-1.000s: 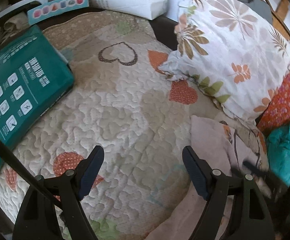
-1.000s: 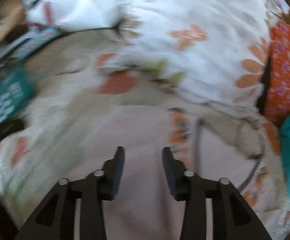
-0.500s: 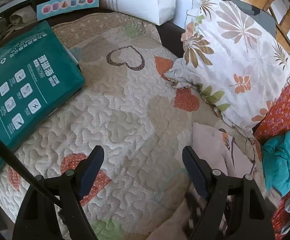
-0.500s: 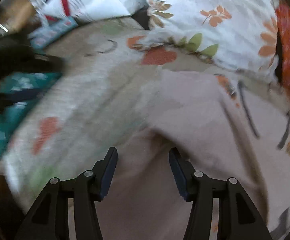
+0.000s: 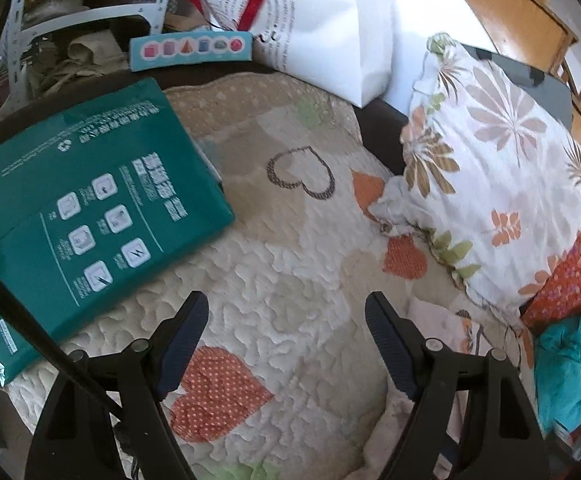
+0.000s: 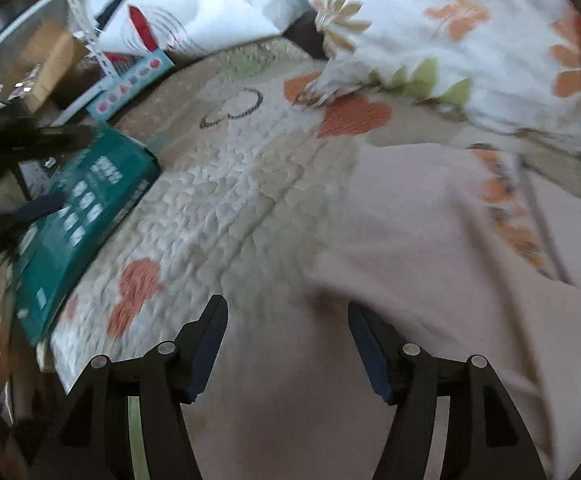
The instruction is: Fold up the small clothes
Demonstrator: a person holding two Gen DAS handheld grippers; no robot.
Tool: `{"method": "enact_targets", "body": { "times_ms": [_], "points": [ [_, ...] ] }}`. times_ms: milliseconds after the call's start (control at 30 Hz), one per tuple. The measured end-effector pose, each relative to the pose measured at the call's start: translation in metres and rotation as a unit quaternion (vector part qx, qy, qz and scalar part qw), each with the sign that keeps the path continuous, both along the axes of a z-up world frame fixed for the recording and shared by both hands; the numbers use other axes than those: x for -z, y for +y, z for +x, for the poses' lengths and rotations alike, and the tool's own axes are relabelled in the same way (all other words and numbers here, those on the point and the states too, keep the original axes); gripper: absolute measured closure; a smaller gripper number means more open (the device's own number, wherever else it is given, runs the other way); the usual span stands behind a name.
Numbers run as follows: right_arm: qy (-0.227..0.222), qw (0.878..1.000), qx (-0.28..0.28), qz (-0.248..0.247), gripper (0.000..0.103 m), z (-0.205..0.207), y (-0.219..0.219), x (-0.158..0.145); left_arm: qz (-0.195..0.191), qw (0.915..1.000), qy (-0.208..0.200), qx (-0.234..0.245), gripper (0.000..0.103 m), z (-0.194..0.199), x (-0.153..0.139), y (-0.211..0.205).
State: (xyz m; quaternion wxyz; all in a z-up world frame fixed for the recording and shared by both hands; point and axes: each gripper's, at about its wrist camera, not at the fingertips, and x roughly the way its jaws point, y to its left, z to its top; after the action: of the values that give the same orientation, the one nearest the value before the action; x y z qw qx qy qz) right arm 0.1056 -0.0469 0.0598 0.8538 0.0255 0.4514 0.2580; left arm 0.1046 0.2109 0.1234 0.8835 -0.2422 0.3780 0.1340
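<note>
the pale pink garment (image 6: 430,240) lies spread on the quilted bedspread (image 6: 226,200), filling the lower right of the right wrist view, with an orange-and-grey print toward its right side. in the left wrist view only a strip of it shows, at the lower right of the frame behind the right-hand finger. the right gripper (image 6: 286,336) hangs over the garment's near left edge with its jaws spread wide and nothing between them; the left gripper (image 5: 286,340) is spread wide too, over bare quilt beside an orange heart, holding nothing

the main risk, as i judge it, is a bad pinch. the cloth is thin and sits flush on a soft, puffy quilt, so a closing jaw could catch the bedspread along with the garment, or take two layers where one was meant, and the fold would drag crooked. the right wrist view is blurred, so the exact edge is hard to read, and a grab made there could miss the hem

the left gripper is well apart from the cloth; if only one corner gets lifted, the garment may swing and bunch rather than fold flat

crowding matters also: the floral pillow (image 5: 502,184) lies near the garment's far edge, and the teal package (image 5: 82,216) occupies the left of the quilt, leaving little room to lay a fold out
</note>
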Motion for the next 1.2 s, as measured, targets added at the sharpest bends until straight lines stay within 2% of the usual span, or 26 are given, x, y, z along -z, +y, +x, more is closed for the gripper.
{"method": "enact_targets", "body": {
  "times_ms": [33, 133, 233, 367, 400, 433, 467, 500, 533, 667, 800, 867, 933, 1000, 1067, 1100, 1167, 1200],
  "points": [
    [-0.005, 1.0, 0.005, -0.003, 0.035, -0.01, -0.018, -0.006, -0.002, 1.0, 0.002, 0.006, 0.023, 0.001, 0.002, -0.004],
    [-0.03, 0.997, 0.047, -0.062, 0.035, -0.038, -0.083, -0.017, 0.0, 0.9998, 0.006, 0.017, 0.023, 0.002, 0.005, -0.014],
    [-0.029, 0.983, 0.077, -0.166, 0.035, -0.062, -0.136, -0.007, 0.0, 0.9994, 0.009, 0.032, 0.023, 0.004, 0.008, -0.026],
    [-0.025, 0.964, 0.072, -0.256, 0.035, -0.079, -0.162, 0.021, 0.007, 0.998, 0.019, 0.059, 0.023, 0.008, 0.014, -0.047],
    [-0.026, 0.96, 0.073, -0.27, 0.037, -0.08, -0.164, 0.027, 0.01, 0.9977, 0.022, 0.064, 0.023, 0.009, 0.016, -0.051],
    [-0.027, 0.956, 0.074, -0.282, 0.043, -0.081, -0.165, 0.032, 0.012, 0.9972, 0.026, 0.069, 0.023, 0.01, 0.018, -0.056],
    [-0.026, 0.956, 0.075, -0.282, 0.066, -0.081, -0.17, 0.037, 0.015, 0.9967, 0.03, 0.074, 0.023, 0.012, 0.02, -0.061],
    [-0.016, 0.96, 0.081, -0.268, 0.084, -0.081, -0.176, 0.037, 0.018, 0.9962, 0.033, 0.078, 0.023, 0.012, 0.022, -0.064],
    [-0.007, 0.963, 0.091, -0.255, 0.095, -0.078, -0.181, 0.035, 0.02, 0.9959, 0.035, 0.081, 0.023, 0.013, 0.023, -0.066],
    [-0.006, 0.977, 0.145, -0.153, 0.096, -0.065, -0.217, -0.004, 0.025, 0.9953, 0.038, 0.086, 0.023, 0.015, 0.024, -0.07],
    [-0.012, 0.975, 0.21, -0.07, 0.096, -0.022, -0.268, -0.04, 0.027, 0.9953, 0.036, 0.085, 0.023, 0.016, 0.024, -0.071],
    [0.002, 0.969, 0.241, -0.058, 0.095, 0.009, -0.289, -0.039, 0.029, 0.9947, 0.041, 0.09, 0.023, 0.018, 0.025, -0.073],
    [0.038, 0.96, 0.272, -0.051, 0.094, 0.041, -0.309, -0.023, 0.034, 0.9941, 0.044, 0.093, 0.023, 0.02, 0.026, -0.077],
    [0.066, 0.943, 0.313, -0.088, 0.088, 0.068, -0.324, -0.002, 0.039, 0.9934, 0.047, 0.097, 0.023, 0.022, 0.027, -0.079],
    [0.058, 0.933, 0.333, -0.12, 0.085, 0.074, -0.324, 0.001, 0.04, 0.9926, 0.051, 0.102, 0.023, 0.024, 0.029, -0.082],
    [0.045, 0.936, 0.331, -0.11, 0.084, 0.069, -0.32, -0.003, 0.039, 0.9923, 0.053, 0.105, 0.023, 0.025, 0.03, -0.083],
    [0.019, 0.943, 0.32, -0.085, 0.067, 0.051, -0.308, -0.015, 0.038, 0.9914, 0.056, 0.112, 0.023, 0.026, 0.032, -0.086],
    [0.01, 0.947, 0.313, -0.075, 0.064, 0.043, -0.302, -0.019, 0.038, 0.9909, 0.058, 0.115, 0.023, 0.027, 0.034, -0.088]
  ]
}}
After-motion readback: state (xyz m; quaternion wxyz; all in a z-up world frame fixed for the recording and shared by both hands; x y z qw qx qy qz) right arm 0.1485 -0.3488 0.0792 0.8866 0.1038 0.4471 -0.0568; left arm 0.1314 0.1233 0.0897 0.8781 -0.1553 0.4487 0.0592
